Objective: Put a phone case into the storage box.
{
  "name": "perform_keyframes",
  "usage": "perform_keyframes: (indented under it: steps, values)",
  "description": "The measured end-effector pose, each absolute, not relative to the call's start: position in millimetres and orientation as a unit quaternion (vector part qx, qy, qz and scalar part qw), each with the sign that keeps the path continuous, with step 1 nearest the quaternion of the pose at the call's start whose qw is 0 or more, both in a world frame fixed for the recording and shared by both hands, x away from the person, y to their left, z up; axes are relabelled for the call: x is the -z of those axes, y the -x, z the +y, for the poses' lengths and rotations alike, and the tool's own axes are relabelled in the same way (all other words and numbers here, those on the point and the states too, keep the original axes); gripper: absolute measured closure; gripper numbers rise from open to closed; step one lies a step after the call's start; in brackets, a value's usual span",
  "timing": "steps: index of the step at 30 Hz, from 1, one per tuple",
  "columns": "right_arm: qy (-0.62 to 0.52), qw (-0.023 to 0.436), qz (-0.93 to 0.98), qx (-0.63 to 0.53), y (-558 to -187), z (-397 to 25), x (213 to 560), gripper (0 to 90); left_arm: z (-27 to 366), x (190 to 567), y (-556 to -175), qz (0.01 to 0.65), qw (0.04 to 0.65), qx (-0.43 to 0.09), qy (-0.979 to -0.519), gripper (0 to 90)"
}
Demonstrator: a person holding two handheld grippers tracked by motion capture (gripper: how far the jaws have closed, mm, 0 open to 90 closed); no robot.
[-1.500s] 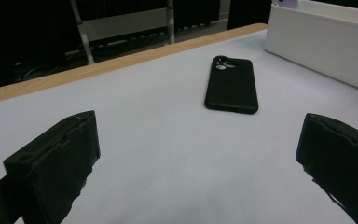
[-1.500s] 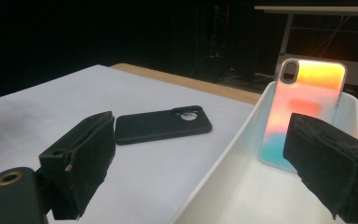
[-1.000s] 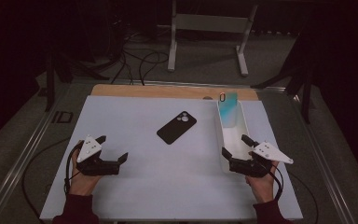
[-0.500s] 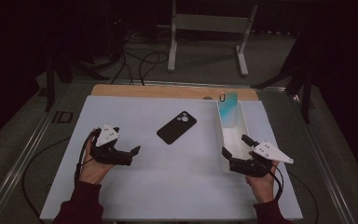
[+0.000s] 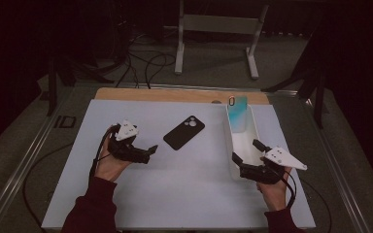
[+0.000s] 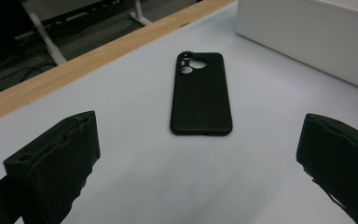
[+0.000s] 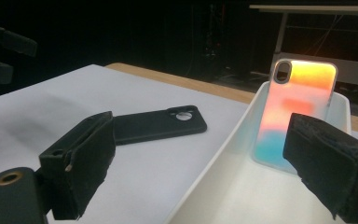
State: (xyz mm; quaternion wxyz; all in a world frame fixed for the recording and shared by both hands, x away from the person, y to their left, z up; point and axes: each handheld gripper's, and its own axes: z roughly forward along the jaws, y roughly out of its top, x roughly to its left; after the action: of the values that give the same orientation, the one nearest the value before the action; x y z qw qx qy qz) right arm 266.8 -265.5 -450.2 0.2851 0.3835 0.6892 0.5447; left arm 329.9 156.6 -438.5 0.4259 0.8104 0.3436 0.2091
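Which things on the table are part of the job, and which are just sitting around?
Part of the job:
- flat black phone case
- left gripper, open, aimed at it
- long white plastic tray
- right gripper, open, at the tray

Just sitting around:
- colourful phone case leaning in the tray
- metal stand behind the table

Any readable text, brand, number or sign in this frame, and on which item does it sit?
None can be read.
black phone case: plain back, no logo or lettering visible.
gradient phone case in the white bin: colour bands only, no print.
left gripper and right gripper: no markings legible.
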Motion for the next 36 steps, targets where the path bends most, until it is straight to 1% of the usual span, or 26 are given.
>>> perform_keyframes:
  steps: [13, 36]
  values:
    - [-0.383, 0.284, 0.69, -0.544, -267.4, -265.0, 451.0, 8.8, 148.2, 441.1, -347.4, 0.345, 0.417, -0.195, -0.818, 0.0]
    - [-0.385, 0.285, 0.686, -0.547, -267.1, -265.5, 450.2, 8.8, 106.8, 451.4, -383.9, 0.34, 0.379, -0.168, -0.844, 0.0]
